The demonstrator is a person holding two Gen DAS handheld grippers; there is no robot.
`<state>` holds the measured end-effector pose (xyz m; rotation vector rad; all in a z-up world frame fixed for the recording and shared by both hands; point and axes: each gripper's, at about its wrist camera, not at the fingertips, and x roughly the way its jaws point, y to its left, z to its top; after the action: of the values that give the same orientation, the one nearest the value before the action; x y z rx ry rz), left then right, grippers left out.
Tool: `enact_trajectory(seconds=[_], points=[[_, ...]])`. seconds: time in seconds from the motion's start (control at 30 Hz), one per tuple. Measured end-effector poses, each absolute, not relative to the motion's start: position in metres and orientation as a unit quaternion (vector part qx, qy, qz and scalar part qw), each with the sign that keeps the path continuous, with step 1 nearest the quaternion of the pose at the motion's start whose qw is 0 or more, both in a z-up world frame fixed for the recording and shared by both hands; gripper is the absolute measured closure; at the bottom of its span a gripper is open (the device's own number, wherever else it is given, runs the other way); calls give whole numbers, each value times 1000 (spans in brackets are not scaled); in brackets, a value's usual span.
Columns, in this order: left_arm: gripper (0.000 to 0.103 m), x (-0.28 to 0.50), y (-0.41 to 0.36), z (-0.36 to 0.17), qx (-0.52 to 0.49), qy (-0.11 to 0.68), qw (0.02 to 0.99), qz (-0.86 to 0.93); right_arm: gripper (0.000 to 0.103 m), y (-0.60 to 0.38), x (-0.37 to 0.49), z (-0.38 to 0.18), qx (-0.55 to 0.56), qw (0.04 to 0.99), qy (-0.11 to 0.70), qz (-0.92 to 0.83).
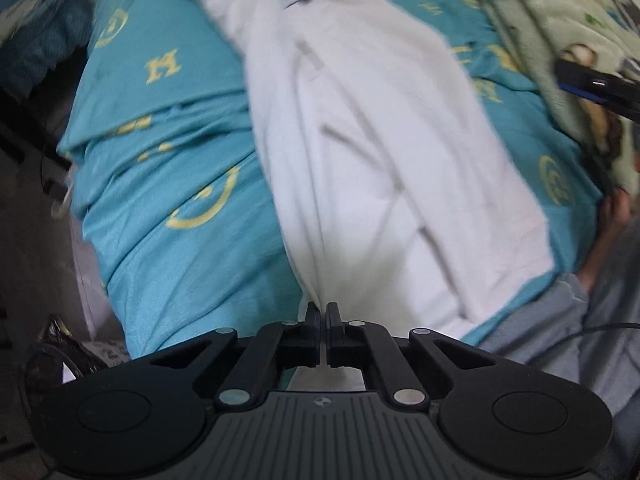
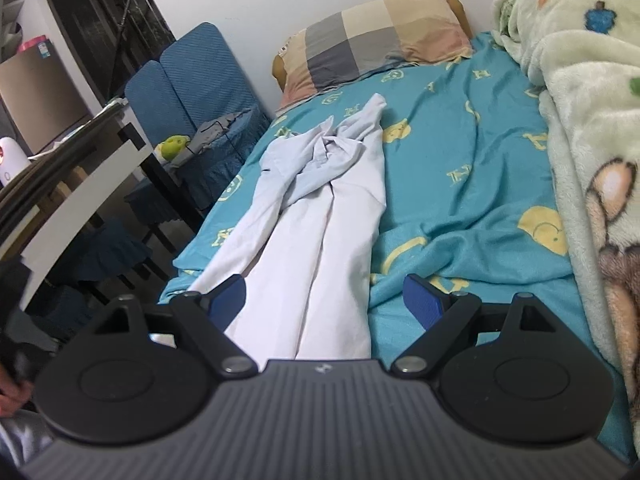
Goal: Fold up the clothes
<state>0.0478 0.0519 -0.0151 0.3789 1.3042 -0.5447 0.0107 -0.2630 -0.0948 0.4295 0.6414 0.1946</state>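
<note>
The white shirt point(image 2: 320, 216) lies lengthwise on the bed, spread over the teal bedsheet point(image 2: 460, 168) with its yellow letter and smiley print. Its collar end points toward the checked pillow point(image 2: 376, 36) at the head of the bed, and its 2 sleeves are crossed over the chest. The left gripper point(image 1: 323, 312) points steeply down over the near hem of the shirt; its jaws are together, and whether a fold of the white cloth is pinched between them cannot be told from the blurred left wrist view. The right gripper point(image 2: 326, 296) sits low over the near end of the shirt with its jaws wide apart, 1 blue finger point(image 2: 228, 294) over the garment's left edge and the other over the sheet, with no cloth clamped. A pale green fleece blanket point(image 2: 592, 128) lies bunched along the right side of the bed. Blue chairs point(image 2: 192, 80) stand at the left.
</note>
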Motion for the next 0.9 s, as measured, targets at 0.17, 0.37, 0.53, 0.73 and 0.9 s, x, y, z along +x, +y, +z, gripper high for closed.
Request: enact_trajectory(seconds=[0.17, 0.37, 0.53, 0.73, 0.9], points=[[101, 16, -13, 1, 212, 558, 746, -294, 16, -272, 13, -97, 223, 917, 319, 82], [97, 9, -51, -42, 206, 564, 735, -315, 16, -284, 16, -106, 247, 903, 343, 72], [74, 21, -28, -67, 147, 584, 734, -315, 16, -287, 22, -124, 285, 869, 394, 90], [32, 40, 35, -56, -18, 568, 770, -289, 16, -281, 24, -143, 308, 834, 446, 105], [24, 60, 71, -76, -90, 585, 783, -189, 16, -277, 24, -156, 330, 805, 479, 116]])
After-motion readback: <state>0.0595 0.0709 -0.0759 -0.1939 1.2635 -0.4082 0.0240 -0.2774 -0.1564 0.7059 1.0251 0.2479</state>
